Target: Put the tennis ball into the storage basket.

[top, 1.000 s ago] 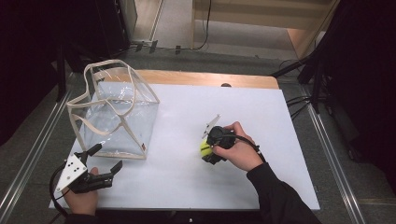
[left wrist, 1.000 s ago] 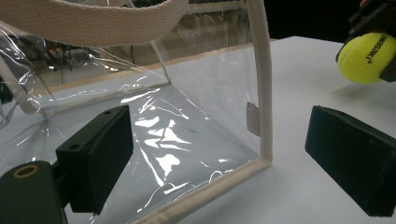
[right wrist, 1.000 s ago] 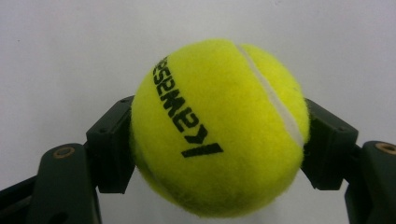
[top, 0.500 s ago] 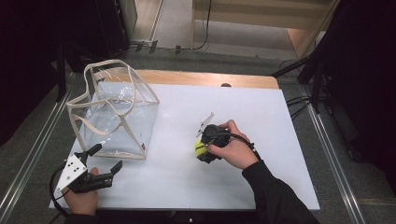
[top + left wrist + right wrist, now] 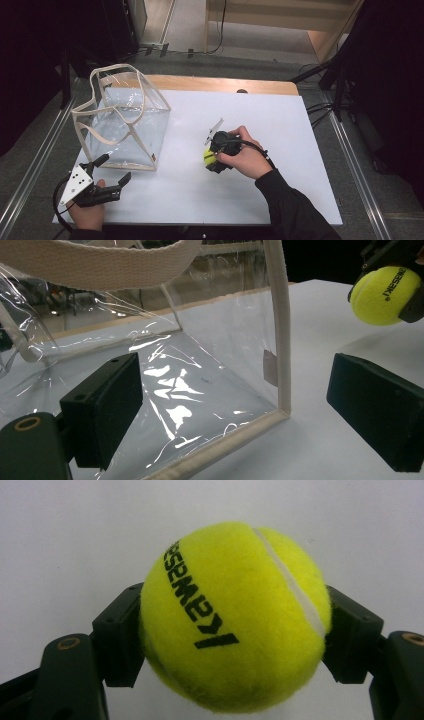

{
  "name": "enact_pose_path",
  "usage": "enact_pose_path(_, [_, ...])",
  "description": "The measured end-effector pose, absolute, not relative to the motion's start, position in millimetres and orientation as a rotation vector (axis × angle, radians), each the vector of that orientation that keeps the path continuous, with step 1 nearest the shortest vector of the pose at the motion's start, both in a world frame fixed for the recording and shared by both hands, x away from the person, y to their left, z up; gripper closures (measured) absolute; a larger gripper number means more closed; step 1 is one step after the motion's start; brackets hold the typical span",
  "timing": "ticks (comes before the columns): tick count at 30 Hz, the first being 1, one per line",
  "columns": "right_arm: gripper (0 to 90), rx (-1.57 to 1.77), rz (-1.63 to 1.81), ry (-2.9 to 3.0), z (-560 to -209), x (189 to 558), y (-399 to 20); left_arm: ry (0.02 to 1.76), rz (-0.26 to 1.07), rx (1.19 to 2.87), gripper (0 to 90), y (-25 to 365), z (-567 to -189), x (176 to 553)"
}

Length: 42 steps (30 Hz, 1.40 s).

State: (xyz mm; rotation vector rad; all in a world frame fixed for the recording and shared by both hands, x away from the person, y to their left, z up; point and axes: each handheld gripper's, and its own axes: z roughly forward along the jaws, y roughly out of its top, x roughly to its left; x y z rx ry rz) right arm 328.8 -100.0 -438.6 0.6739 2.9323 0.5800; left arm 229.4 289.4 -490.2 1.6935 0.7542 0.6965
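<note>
A yellow tennis ball (image 5: 235, 617) with black lettering sits squeezed between the two black jaws of my right gripper (image 5: 232, 630), which is shut on it. In the high view that gripper (image 5: 214, 159) is near the middle of the white table, held just above it, with the ball (image 5: 208, 157) at its left end. The ball (image 5: 385, 294) also shows at the top right of the left gripper view. My left gripper (image 5: 111, 170) rests at the table's front left corner, open and with nothing between its jaws, pointing at the near corner of a clear plastic bag (image 5: 122, 122) with cream edging.
The clear bag (image 5: 200, 345) stands open at the back left of the white table (image 5: 280, 130). A wooden strip (image 5: 220, 84) runs along the far edge. Metal rails flank the table on both sides.
My right gripper has drifted slightly leftward with the ball. The left gripper has stayed where it was.
</note>
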Motion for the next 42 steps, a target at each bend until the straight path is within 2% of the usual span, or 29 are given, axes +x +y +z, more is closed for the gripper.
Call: enact_pose_path(42, [23.4, 0.569, 0.593, 2.972, -429, 333, -62, 0.753, 0.692, 1.691, 8.3, 290, -490, 229])
